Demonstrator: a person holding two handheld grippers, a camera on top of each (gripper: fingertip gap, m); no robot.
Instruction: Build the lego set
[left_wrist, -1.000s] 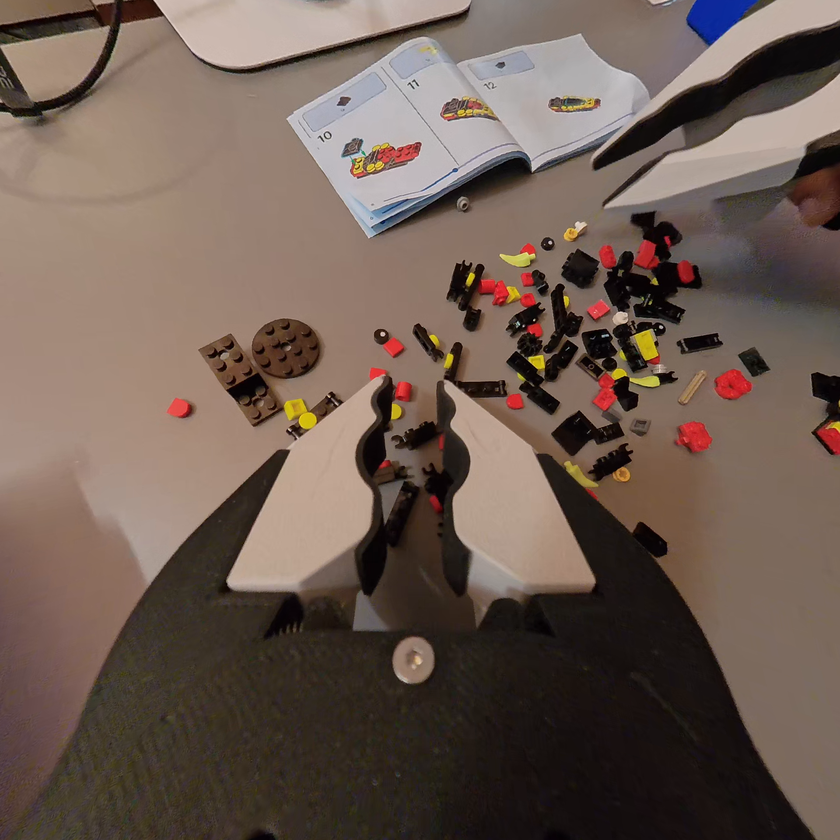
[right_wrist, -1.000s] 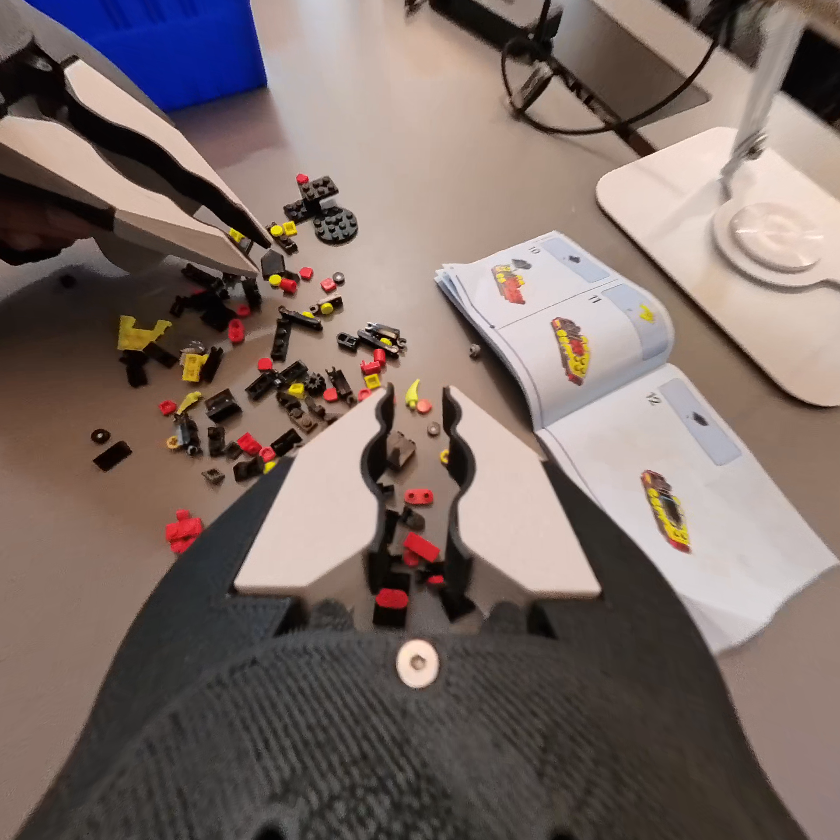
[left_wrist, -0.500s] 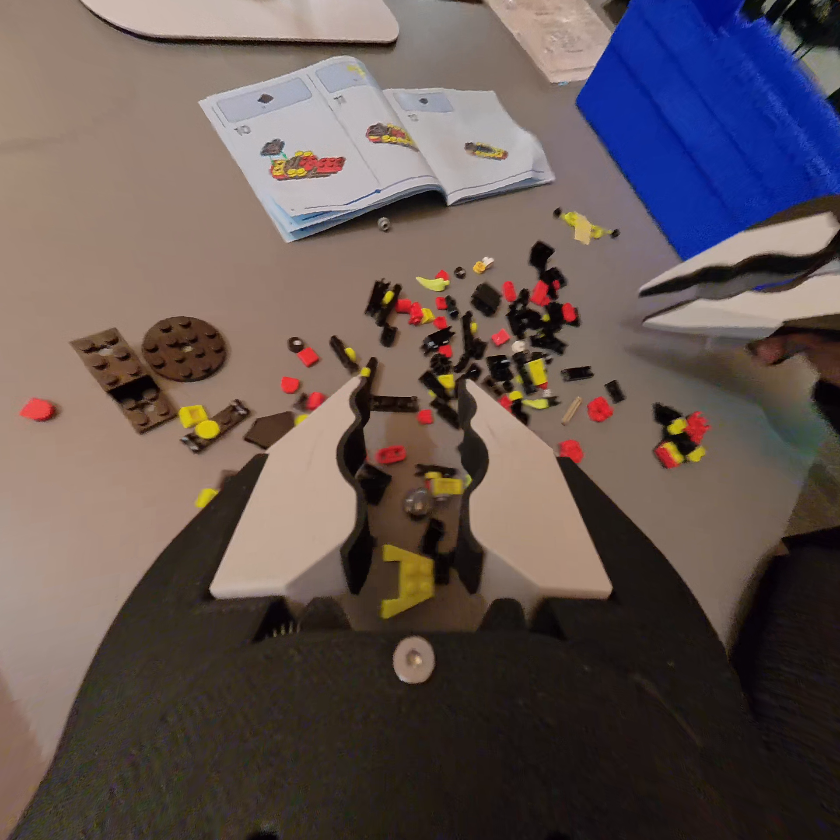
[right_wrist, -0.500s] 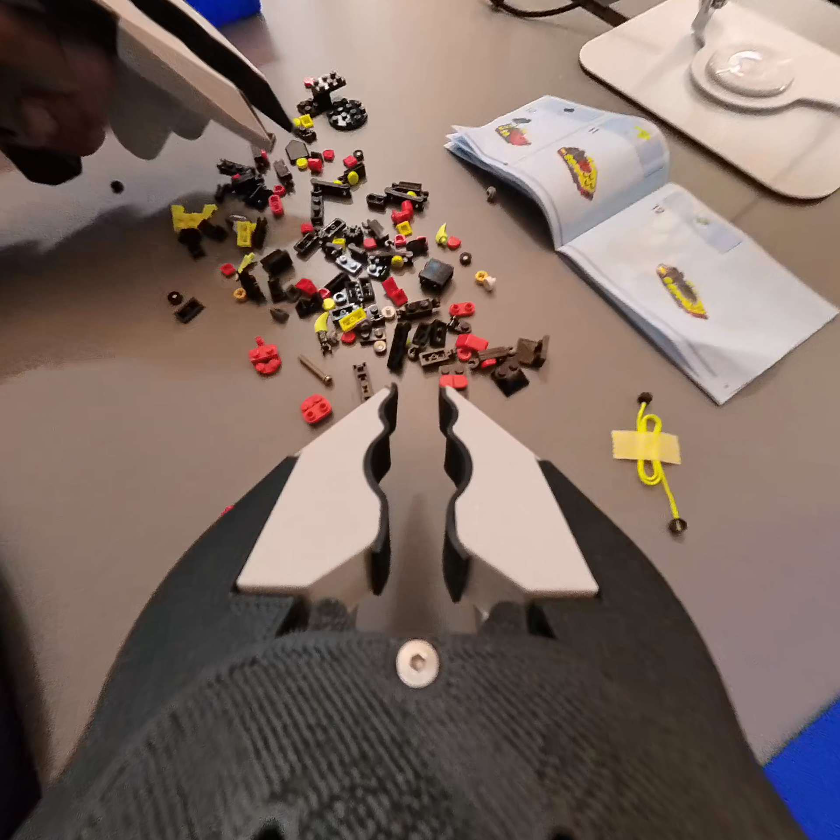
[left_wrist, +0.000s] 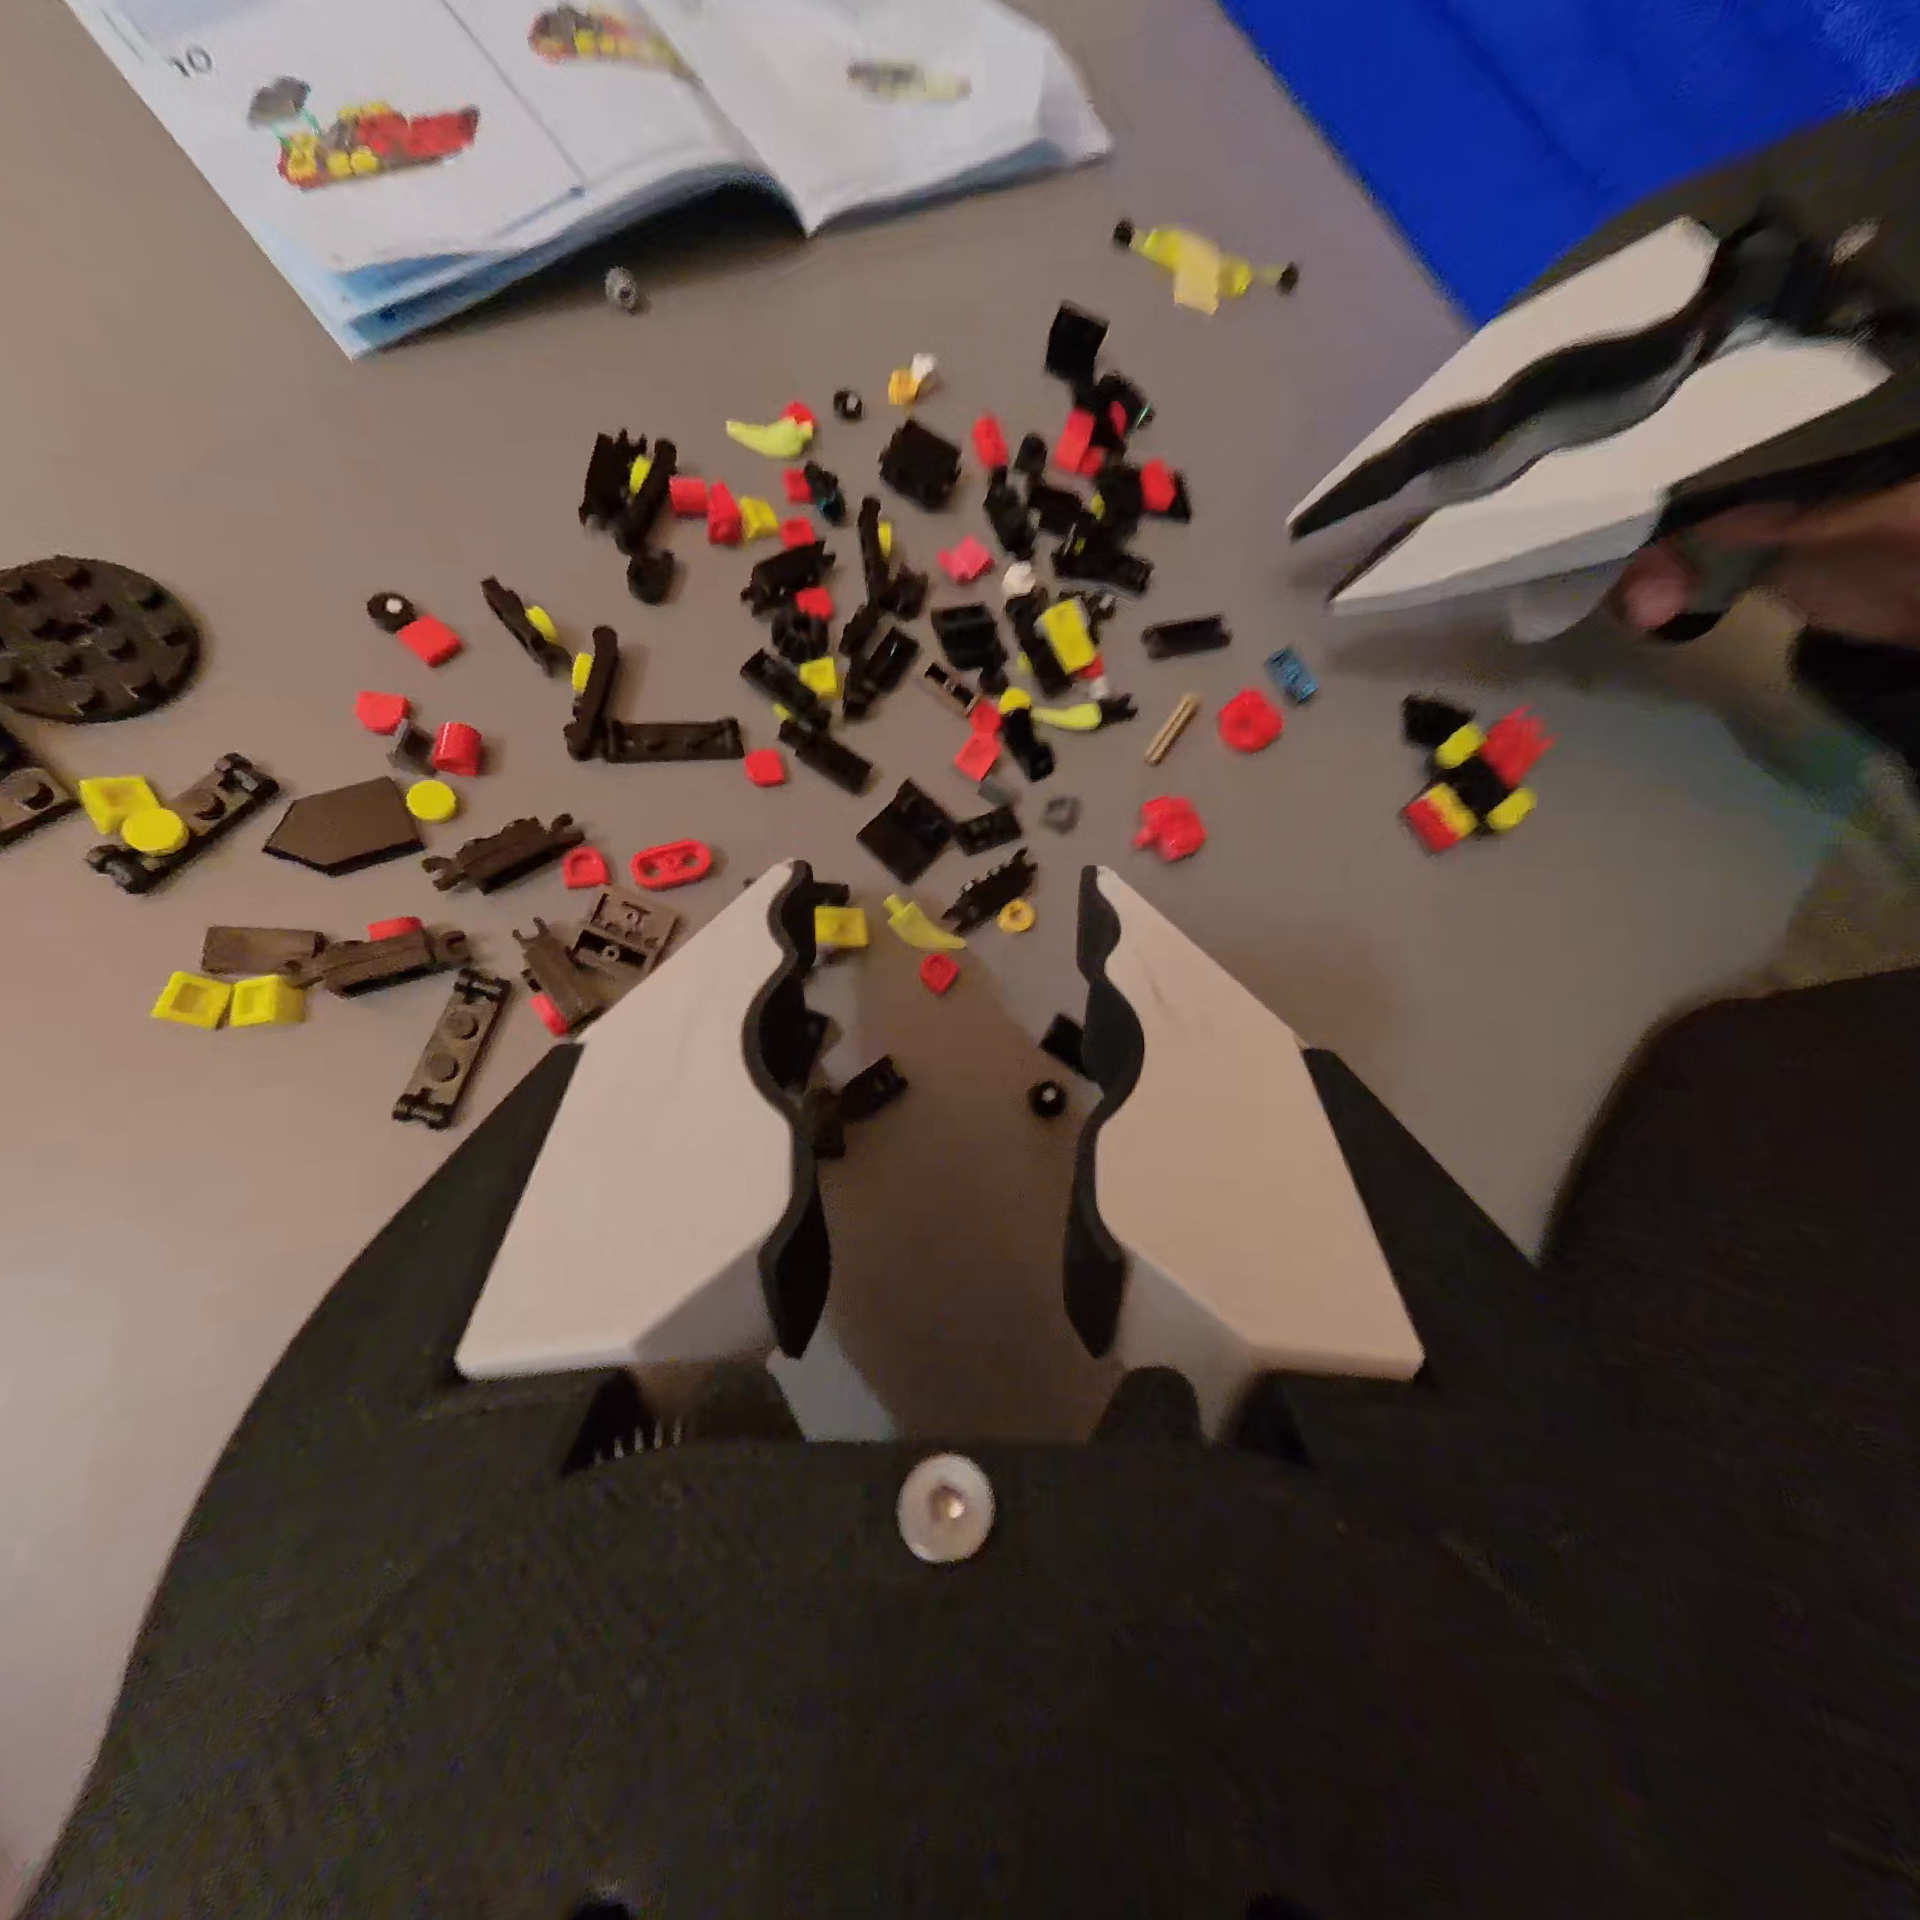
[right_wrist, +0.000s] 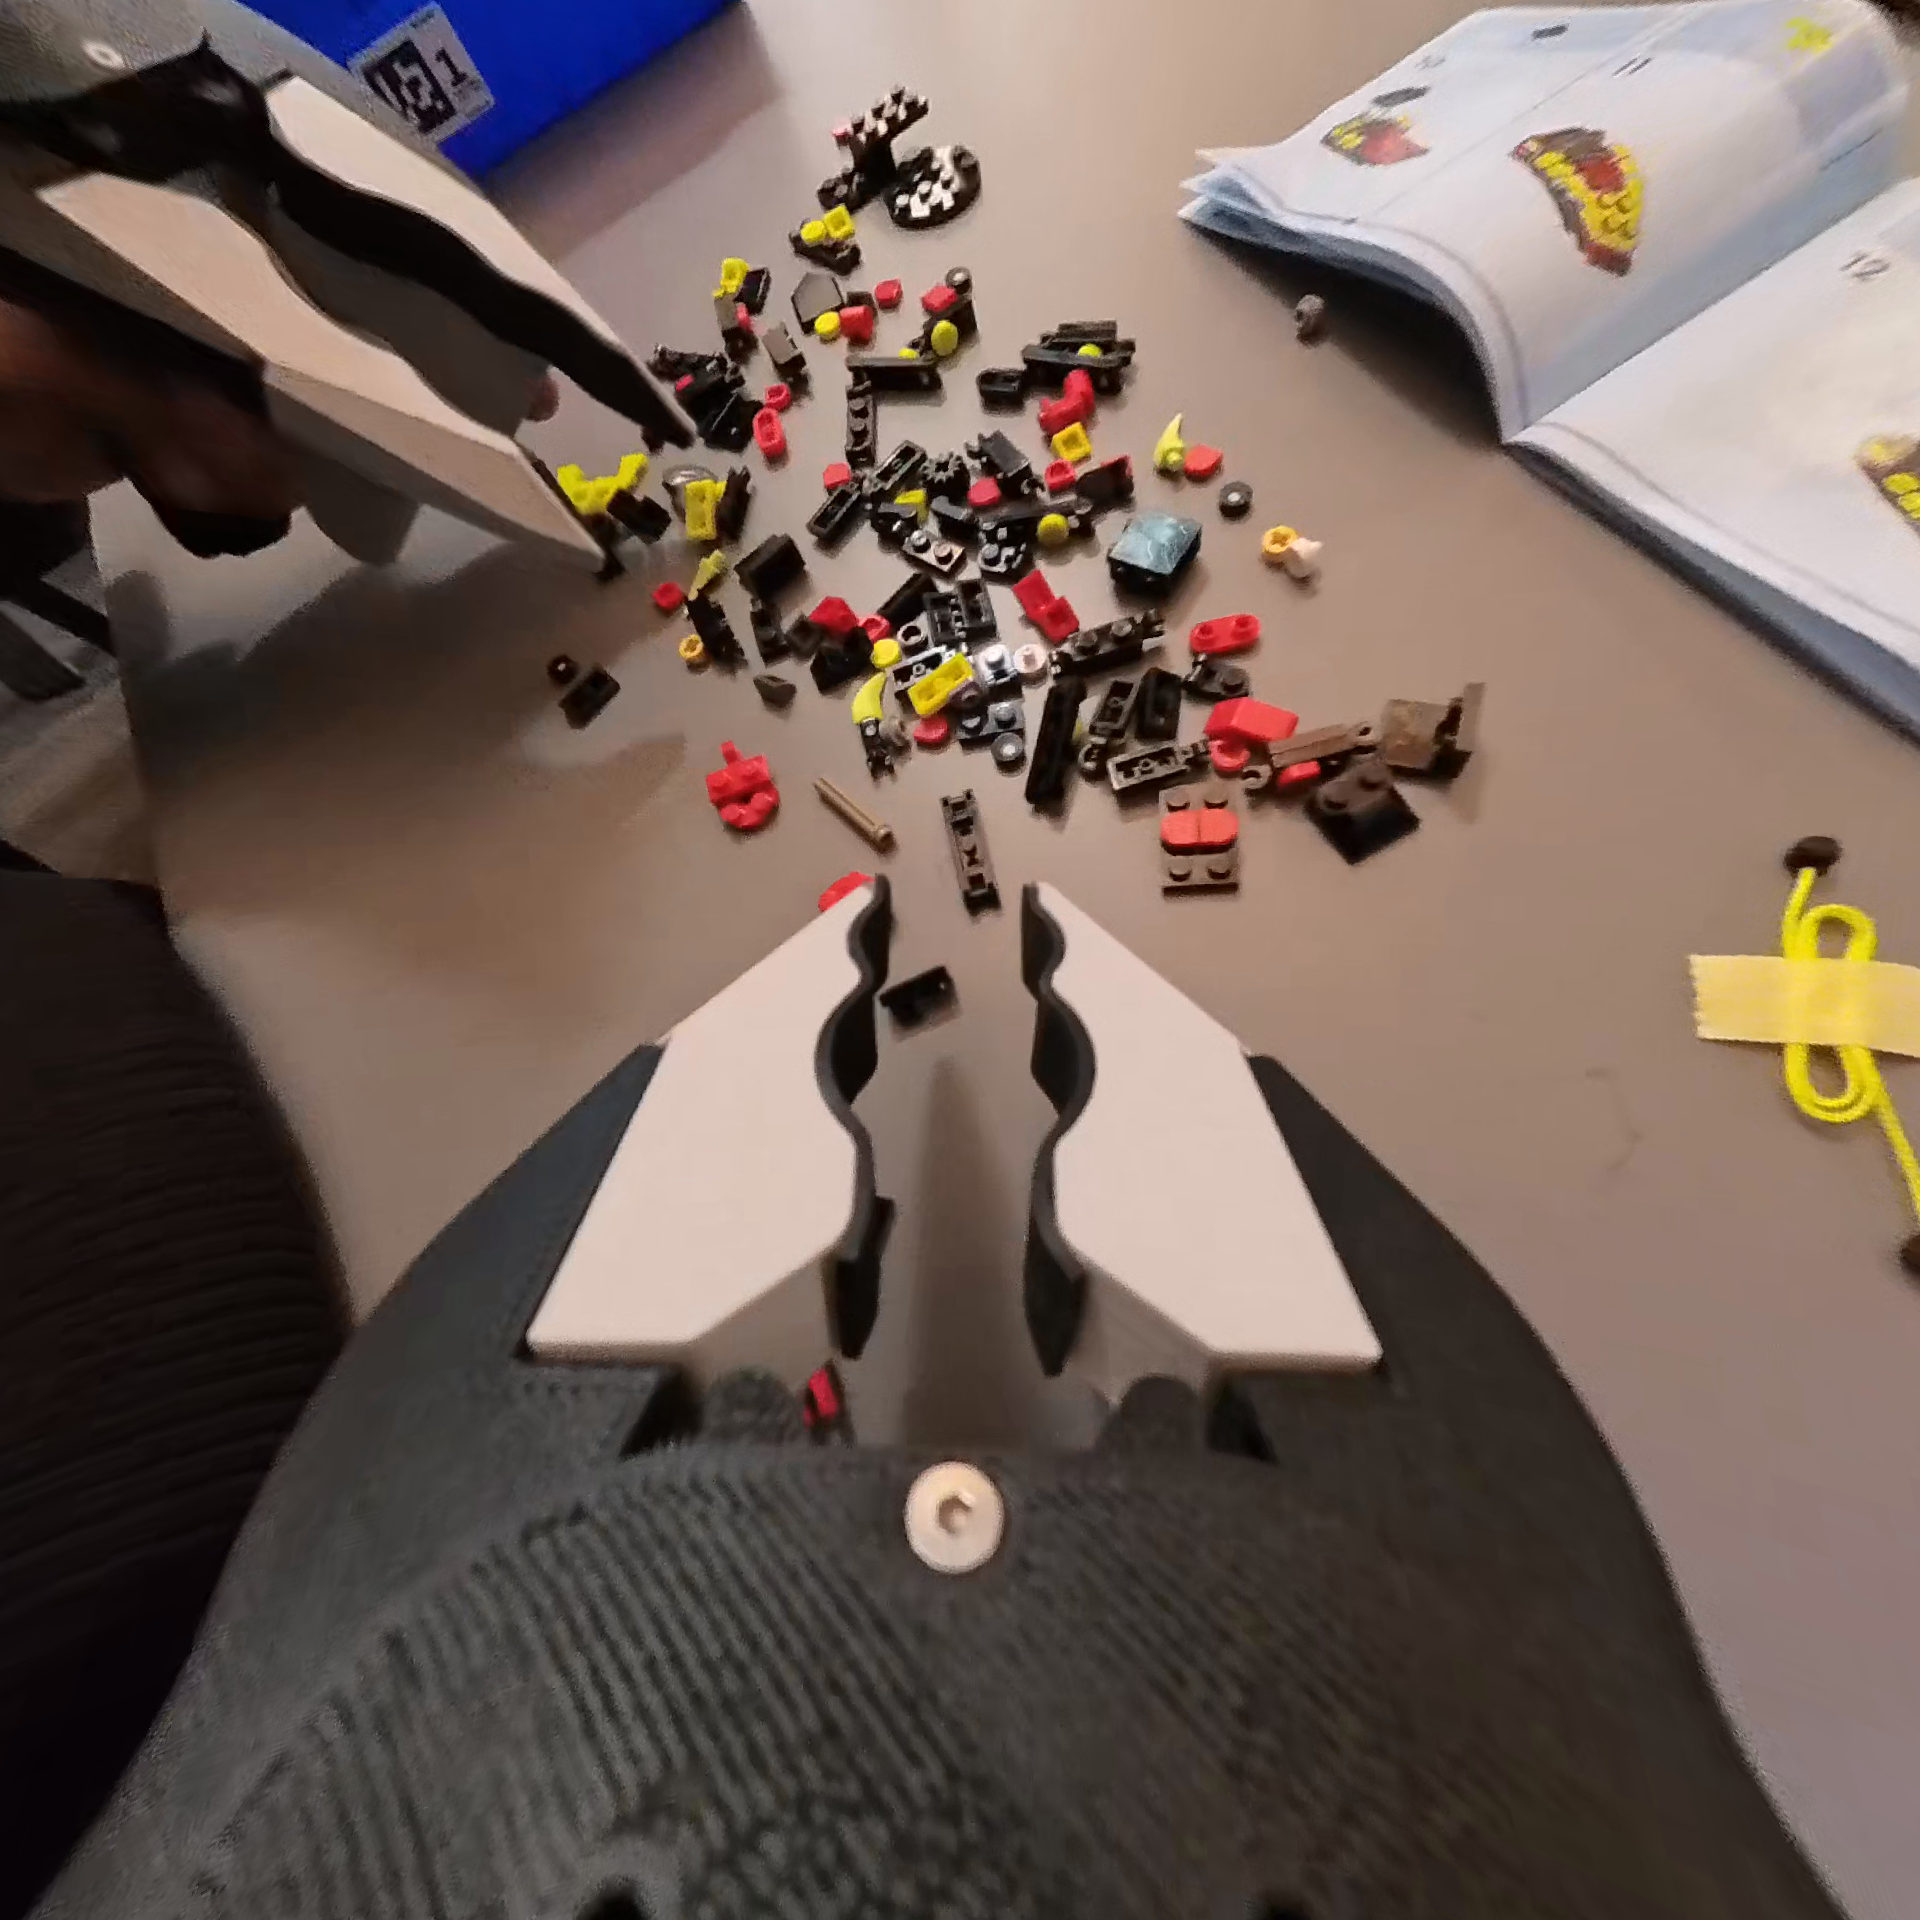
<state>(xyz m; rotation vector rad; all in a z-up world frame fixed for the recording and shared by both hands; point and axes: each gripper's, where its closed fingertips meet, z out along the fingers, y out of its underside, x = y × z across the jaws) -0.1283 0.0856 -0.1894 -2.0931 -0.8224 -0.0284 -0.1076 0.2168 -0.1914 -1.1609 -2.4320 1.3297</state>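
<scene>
left tool (left_wrist: 940, 883) — jaws apart, empty | right tool (right_wrist: 956, 899) — jaws apart | lego pieces (left_wrist: 883, 623) scattered

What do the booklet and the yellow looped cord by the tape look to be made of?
Booklet: paper with a slight sheen, thin pages fanned at the edge. Yellow looped cord: likely braided string, limp loops, held under a matte strip of yellow tape.

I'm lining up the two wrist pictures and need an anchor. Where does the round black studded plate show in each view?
Left wrist view: round black plate at the far left edge, partly cut off.
Right wrist view: round black plate near top centre, beyond the loose pieces.
Shared landmark: the open instruction booklet.
</scene>
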